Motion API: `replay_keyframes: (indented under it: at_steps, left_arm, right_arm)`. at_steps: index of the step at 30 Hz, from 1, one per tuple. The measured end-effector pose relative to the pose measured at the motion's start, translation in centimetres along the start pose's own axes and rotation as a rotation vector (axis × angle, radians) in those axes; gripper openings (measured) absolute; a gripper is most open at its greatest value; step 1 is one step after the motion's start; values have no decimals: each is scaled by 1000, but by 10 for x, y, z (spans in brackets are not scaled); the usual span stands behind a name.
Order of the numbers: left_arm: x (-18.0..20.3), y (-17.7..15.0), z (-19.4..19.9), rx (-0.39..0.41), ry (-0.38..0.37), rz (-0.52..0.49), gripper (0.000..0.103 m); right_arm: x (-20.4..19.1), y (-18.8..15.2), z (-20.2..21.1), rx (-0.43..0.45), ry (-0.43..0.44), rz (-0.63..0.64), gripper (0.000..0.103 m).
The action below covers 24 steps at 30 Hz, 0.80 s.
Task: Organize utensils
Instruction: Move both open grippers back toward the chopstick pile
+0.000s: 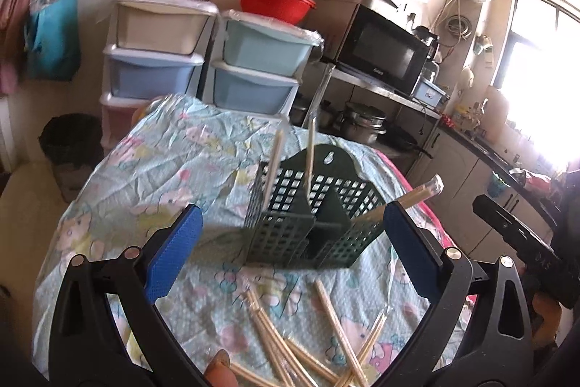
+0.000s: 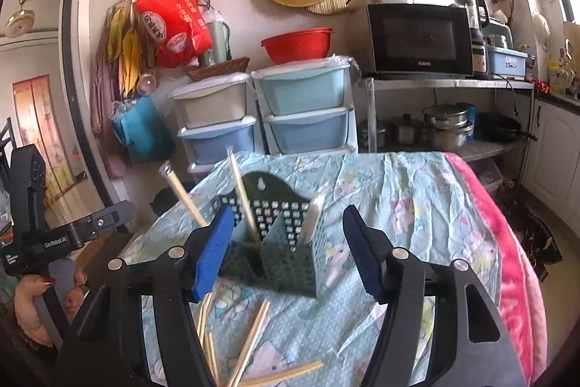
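A dark green slotted utensil holder [image 1: 308,234] stands on the table with three wrapped chopstick pairs [image 1: 272,165] upright in its compartments; it also shows in the right wrist view [image 2: 286,252]. Several wrapped chopstick pairs [image 1: 286,347] lie loose on the cloth in front of it, seen also in the right wrist view [image 2: 250,347]. My left gripper [image 1: 290,260] is open and empty, just in front of the holder. My right gripper [image 2: 288,249] is open and empty, close in front of the holder.
The table has a light blue patterned cloth [image 2: 406,205] and a pink blanket [image 2: 507,260] on its right edge. Plastic drawer units [image 2: 304,111], a red bowl [image 2: 297,42], a microwave [image 2: 417,38] and pots on a shelf [image 2: 446,129] stand behind.
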<state>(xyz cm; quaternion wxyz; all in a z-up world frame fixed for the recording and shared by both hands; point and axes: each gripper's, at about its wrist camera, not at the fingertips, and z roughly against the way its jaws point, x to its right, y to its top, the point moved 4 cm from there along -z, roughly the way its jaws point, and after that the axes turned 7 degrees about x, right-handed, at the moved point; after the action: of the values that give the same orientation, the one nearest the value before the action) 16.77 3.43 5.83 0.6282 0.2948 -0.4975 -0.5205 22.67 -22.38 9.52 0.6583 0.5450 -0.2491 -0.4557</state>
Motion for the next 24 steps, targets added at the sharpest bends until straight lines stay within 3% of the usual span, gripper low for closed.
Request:
replay_keyframes:
  at_steps: [11, 24]
  left_arm:
    - [-18, -24, 10, -44, 49, 30, 92]
    - [-43, -67, 10, -159, 112, 50, 92]
  right_arm:
    - [-23, -23, -3, -60, 54, 22, 60]
    - [-42, -56, -14, -156, 94, 31, 60]
